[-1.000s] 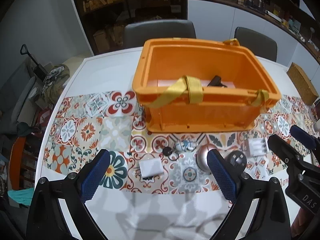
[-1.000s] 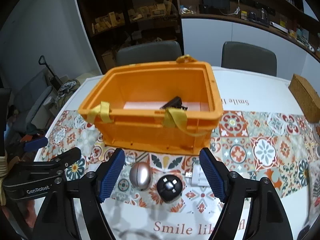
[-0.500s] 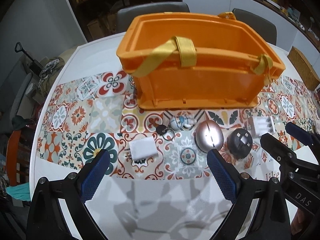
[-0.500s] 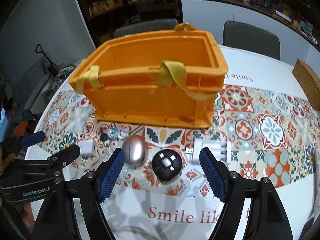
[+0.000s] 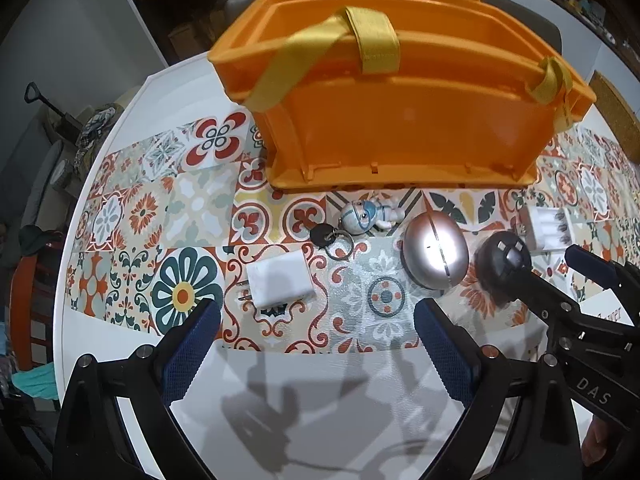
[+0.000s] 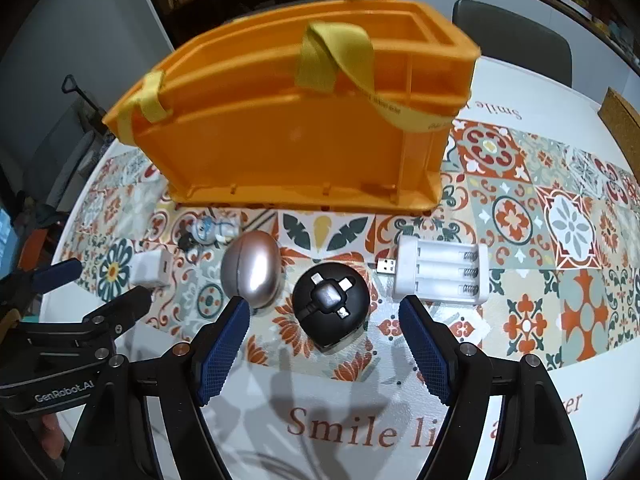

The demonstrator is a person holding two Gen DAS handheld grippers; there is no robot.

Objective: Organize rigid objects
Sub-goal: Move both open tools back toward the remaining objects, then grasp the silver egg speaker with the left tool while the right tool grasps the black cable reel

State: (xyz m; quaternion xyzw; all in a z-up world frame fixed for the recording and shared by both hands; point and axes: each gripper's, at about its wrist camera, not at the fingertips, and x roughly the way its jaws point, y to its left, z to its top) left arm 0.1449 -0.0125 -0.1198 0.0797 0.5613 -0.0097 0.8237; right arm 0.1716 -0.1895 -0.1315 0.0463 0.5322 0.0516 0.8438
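Black cable hub (image 6: 330, 303) lies just ahead of the gaping right tongs (image 6: 324, 332).

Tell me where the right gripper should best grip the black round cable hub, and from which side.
Probably from above, across its round rim. The black cable hub lies flat on the mat with plug ends across its top, between the silver egg-shaped case and the white battery holder. The open right gripper already straddles it.

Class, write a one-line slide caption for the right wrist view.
Open right claw poised over a black cable hub, between silver egg case and white battery holder.
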